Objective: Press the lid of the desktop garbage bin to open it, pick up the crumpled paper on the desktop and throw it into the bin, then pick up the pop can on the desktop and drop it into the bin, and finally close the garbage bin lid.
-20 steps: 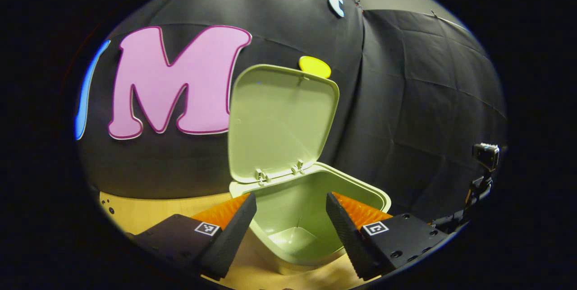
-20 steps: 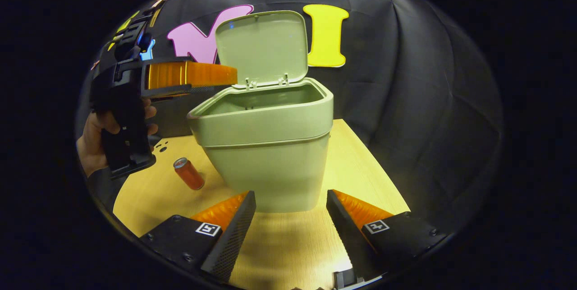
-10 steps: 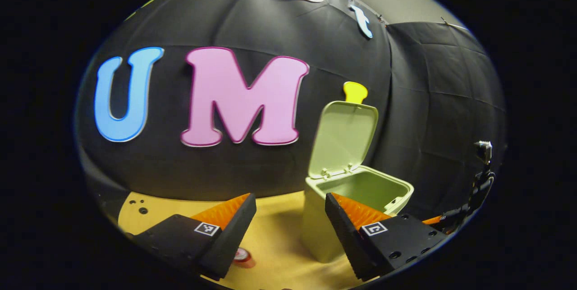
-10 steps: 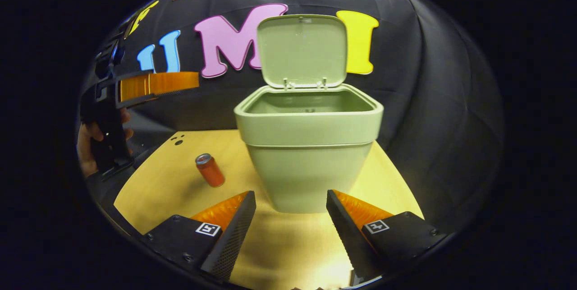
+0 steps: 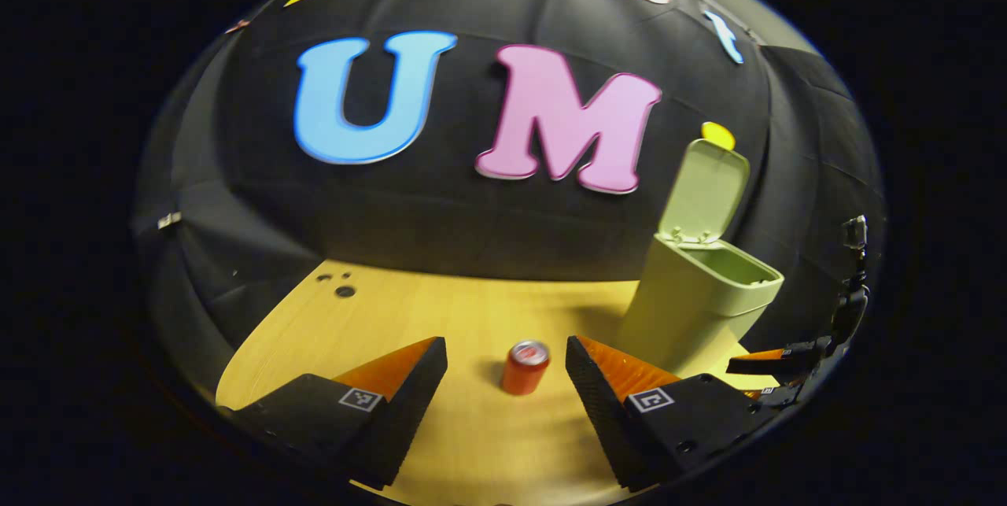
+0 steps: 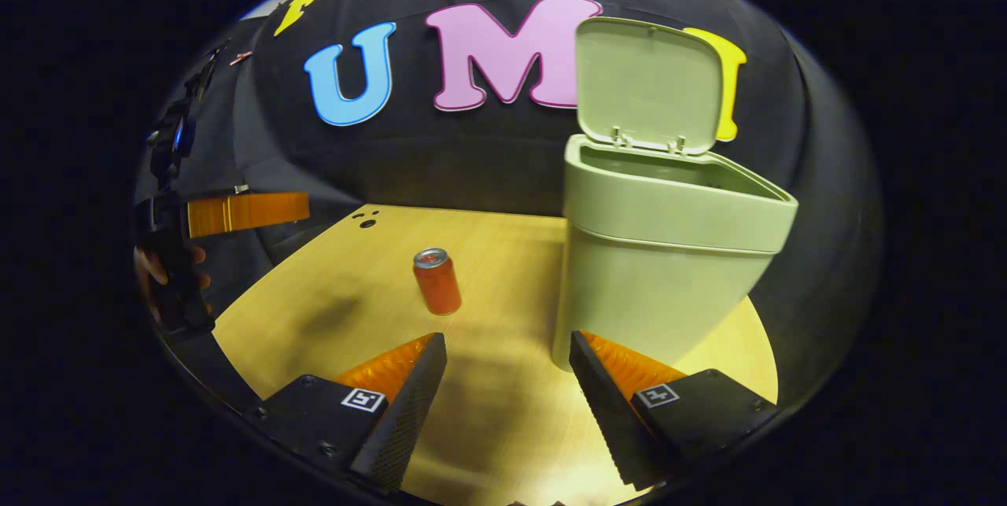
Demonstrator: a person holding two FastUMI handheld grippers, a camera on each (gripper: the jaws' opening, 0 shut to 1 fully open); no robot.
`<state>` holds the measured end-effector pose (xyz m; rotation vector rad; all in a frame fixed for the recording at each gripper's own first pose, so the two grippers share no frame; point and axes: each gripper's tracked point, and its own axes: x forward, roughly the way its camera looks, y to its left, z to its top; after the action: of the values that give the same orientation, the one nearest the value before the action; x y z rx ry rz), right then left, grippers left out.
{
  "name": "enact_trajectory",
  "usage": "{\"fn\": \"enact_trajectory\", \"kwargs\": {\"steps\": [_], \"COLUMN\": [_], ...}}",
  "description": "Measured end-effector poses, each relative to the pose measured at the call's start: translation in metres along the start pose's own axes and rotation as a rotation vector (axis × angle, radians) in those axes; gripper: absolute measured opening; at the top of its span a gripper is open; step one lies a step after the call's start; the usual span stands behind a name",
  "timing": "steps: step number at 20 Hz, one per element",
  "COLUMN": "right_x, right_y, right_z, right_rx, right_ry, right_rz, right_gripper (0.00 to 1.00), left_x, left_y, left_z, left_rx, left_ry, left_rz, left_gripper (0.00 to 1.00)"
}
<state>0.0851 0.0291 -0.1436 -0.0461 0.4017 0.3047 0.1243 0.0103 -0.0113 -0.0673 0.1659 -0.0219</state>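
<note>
With the bin (image 6: 669, 254) lid up, I line my left hand-held gripper (image 5: 506, 368), jaws wide and empty, on the can (image 5: 525, 367) standing mid-bench, needing to advance and close.

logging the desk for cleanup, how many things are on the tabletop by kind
Pop can: 1
Garbage bin, lid up: 1
Crumpled paper on the tabletop: 0
Total: 2
</note>
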Motion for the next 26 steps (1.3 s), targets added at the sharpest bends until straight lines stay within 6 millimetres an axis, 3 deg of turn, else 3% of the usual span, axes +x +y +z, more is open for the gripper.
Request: {"fn": "enact_trajectory", "kwargs": {"steps": [5,10,17,26], "right_x": [0.036,0.08,0.137,0.196], "right_y": [0.033,0.06,0.095,0.093], "right_z": [0.0,0.008,0.002,-0.02], "right_rx": [-0.047,-0.103,-0.138,-0.183], "right_ry": [0.003,-0.02,-0.016,0.012], "right_rz": [0.058,0.098,0.148,0.123], "right_gripper": [0.99,0.99,1.0,0.98], "left_x": [-0.026,-0.036,-0.033,-0.015], "left_y": [0.073,0.106,0.115,0.125], "left_z": [-0.023,-0.036,-0.056,-0.058], "left_rx": [-0.014,-0.009,-0.032,-0.009], "left_ry": [0.033,0.047,0.08,0.107], "left_rz": [0.132,0.2,0.232,0.27], "left_gripper": [0.96,0.96,0.96,0.96]}}
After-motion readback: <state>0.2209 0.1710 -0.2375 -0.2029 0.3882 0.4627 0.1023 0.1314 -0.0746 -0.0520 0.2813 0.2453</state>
